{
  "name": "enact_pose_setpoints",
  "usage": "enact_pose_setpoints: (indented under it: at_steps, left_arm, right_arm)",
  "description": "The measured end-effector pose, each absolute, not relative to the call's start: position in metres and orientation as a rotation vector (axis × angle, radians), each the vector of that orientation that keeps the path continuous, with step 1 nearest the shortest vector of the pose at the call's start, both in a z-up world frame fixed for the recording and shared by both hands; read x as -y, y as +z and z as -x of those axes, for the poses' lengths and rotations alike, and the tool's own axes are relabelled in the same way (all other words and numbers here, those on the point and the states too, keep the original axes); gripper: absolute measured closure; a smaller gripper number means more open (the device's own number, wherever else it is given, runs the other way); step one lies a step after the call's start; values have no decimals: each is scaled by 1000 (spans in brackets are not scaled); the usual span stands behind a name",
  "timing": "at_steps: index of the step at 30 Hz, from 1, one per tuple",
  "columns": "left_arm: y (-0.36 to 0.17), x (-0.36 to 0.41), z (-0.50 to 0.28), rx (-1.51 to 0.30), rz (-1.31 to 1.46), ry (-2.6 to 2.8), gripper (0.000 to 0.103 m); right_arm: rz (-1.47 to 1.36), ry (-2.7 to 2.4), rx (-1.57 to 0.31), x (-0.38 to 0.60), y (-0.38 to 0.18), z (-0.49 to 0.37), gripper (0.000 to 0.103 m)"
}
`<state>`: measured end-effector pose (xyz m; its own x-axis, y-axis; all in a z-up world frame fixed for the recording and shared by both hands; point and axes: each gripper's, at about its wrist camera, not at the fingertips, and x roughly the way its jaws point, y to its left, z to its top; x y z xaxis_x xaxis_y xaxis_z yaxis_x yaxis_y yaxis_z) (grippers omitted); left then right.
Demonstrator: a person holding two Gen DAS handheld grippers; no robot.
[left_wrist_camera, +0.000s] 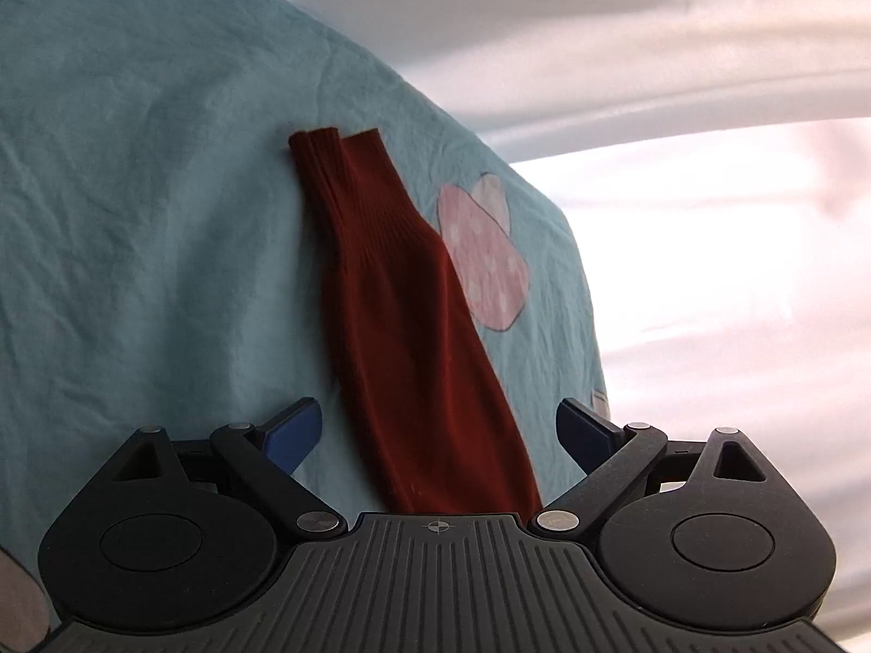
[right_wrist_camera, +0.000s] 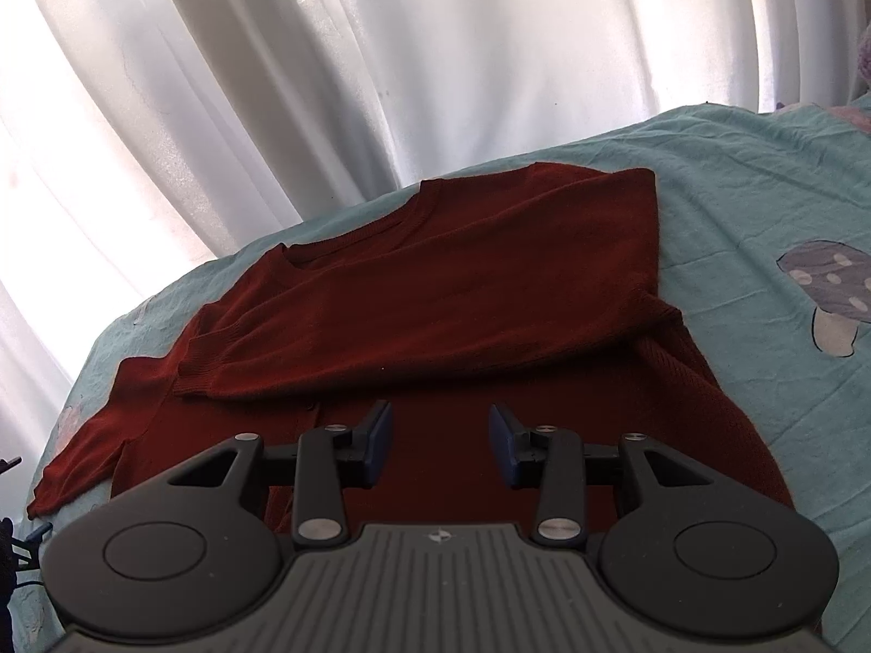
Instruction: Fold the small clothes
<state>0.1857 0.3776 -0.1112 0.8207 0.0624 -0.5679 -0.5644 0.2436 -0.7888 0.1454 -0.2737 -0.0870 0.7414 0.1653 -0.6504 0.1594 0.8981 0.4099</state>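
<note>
The left gripper hovers with its jaws spread wide and empty, straddling the near end of the unfolded sleeve, which runs lengthwise straight ahead of it to its ribbed cuff at the far end. The right gripper is partly open and also holds nothing, poised over the body of the red sweater, whose other sleeve already lies crosswise over the chest. The sweater rests on the light-blue bedsheet of the bed. By my reckoning, the left gripper is nearer the loose sleeve.
</note>
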Motion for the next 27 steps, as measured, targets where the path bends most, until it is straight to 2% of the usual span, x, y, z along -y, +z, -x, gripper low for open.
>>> enact_pose_setpoints:
  at_steps: [6, 8, 14, 21, 22, 24, 27]
  left_arm:
    - [-119, -400, -192, -420, 1287, 456, 22]
    - [-123, -405, -189, -415, 1299, 471, 41]
    - [-135, -415, -180, -417, 1329, 481, 73]
    - [-142, -430, -176, -380, 1405, 492, 77]
    - [-141, -431, -176, -382, 1401, 496, 80]
    - [-140, -432, -177, -396, 1385, 512, 92]
    - [-129, -428, -179, -389, 1326, 493, 94]
  right_arm:
    - [-467, -2, -746, 271, -86, -151, 63]
    - [-472, 4, -747, 268, -85, -153, 63]
    - [-444, 21, -729, 259, -81, -156, 63]
    - [-457, 36, -732, 256, -80, -159, 63]
    - [-455, 36, -731, 256, -79, -158, 63]
    - [-451, 38, -728, 255, -78, -158, 63]
    - [-460, 39, -720, 257, -76, -156, 63]
